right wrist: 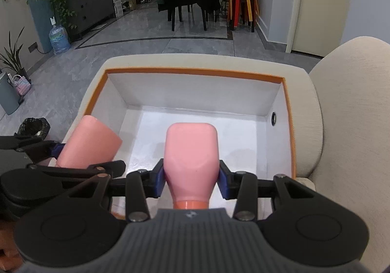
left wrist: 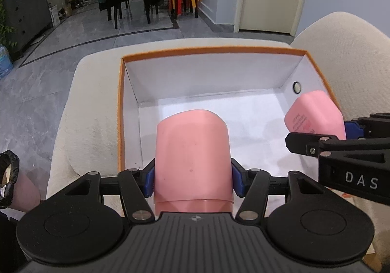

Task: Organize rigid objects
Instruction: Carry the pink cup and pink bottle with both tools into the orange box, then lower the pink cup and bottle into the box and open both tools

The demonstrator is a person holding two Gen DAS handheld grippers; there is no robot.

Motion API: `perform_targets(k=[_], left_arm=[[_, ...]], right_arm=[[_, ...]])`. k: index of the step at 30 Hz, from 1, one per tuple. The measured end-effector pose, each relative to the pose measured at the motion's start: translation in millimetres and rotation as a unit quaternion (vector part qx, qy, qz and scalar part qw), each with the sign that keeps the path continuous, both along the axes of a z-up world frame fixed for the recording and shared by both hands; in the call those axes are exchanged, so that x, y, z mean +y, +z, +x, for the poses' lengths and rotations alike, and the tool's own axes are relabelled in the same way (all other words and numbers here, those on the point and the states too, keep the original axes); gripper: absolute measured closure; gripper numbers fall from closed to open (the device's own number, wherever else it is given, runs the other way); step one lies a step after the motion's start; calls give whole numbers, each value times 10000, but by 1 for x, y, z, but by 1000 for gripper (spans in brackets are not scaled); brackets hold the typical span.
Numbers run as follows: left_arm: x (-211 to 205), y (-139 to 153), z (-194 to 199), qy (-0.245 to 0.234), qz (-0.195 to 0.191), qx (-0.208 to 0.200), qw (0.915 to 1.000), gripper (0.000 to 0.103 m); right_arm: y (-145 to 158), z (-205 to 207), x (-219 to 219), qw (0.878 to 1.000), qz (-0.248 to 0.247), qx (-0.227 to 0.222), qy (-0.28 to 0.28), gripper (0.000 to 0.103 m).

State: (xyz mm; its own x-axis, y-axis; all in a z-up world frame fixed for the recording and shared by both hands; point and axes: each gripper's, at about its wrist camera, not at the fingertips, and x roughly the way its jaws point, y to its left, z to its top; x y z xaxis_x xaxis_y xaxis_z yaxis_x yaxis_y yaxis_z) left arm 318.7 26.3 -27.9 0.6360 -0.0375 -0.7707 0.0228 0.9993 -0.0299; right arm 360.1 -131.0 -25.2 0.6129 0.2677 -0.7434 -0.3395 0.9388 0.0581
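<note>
Pink cup (left wrist: 192, 156) clamped in left tool (left wrist: 192, 179), pink bottle (right wrist: 191, 158) in right tool (right wrist: 191, 181), over orange-rimmed box (left wrist: 214, 50).

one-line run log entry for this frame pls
left gripper: shut on pink cup | right gripper: shut on pink bottle | both over open orange-rimmed box | nothing released

Pink bottle (right wrist: 191, 158) neck hidden behind claw body.
</note>
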Motion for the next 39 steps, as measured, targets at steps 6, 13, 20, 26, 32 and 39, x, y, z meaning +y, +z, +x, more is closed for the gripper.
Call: perform_targets(k=[6, 13, 20, 26, 32, 39], left_arm=[[-3, -17, 11, 47, 182, 138, 9997, 36], [-10, -32, 19, -8, 551, 227, 9982, 36], [-32, -49, 26, -352, 1455, 305, 9883, 36], [-43, -59, 34, -571, 1599, 535, 9840, 39], [-43, -65, 40, -569, 1677, 638, 9821, 40], [-37, -68, 41, -455, 1694, 679, 9821, 35]], right_arm=[[-18, 18, 4, 9998, 2, 174, -32, 61], [-50, 29, 9, 9986, -13, 516, -66, 61], [-74, 47, 8, 9961, 10, 859, -175, 61], [-86, 59, 14, 9923, 266, 1185, -258, 61], [-89, 69, 28, 9911, 334, 1263, -259, 61], [-92, 72, 32, 9903, 386, 1308, -260, 61]])
